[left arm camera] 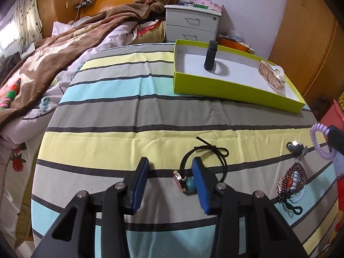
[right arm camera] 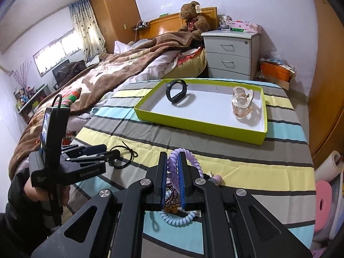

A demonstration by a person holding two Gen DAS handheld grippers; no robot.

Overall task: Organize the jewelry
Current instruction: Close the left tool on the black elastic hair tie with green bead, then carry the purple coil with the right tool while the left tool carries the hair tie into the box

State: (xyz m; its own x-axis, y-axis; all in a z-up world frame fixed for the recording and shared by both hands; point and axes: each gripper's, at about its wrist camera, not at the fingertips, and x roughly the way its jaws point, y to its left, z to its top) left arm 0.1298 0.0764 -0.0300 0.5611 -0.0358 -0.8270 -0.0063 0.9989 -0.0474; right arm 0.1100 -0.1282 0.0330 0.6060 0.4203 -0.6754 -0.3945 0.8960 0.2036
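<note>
A lime-green box (left arm camera: 232,90) (right arm camera: 193,126) lies on the striped cloth and holds a black wristband (left arm camera: 210,56) (right arm camera: 176,92) and a clear amber bracelet (left arm camera: 272,76) (right arm camera: 242,103). My left gripper (left arm camera: 169,175) is open, low over the cloth; a black cord necklace with a teal bead pendant (left arm camera: 189,185) lies at its right finger. My right gripper (right arm camera: 173,172) is shut on a purple coil hair tie (right arm camera: 175,169) (left arm camera: 320,143), lifted above a dark bead bracelet (right arm camera: 172,197) (left arm camera: 293,179) and a pale blue coil tie (right arm camera: 178,218).
A small black and silver piece (left arm camera: 296,148) lies on the cloth near the purple tie. A bed with a brown blanket (left arm camera: 53,64) is to the left. A white nightstand (left arm camera: 191,23) (right arm camera: 230,53) stands behind the table.
</note>
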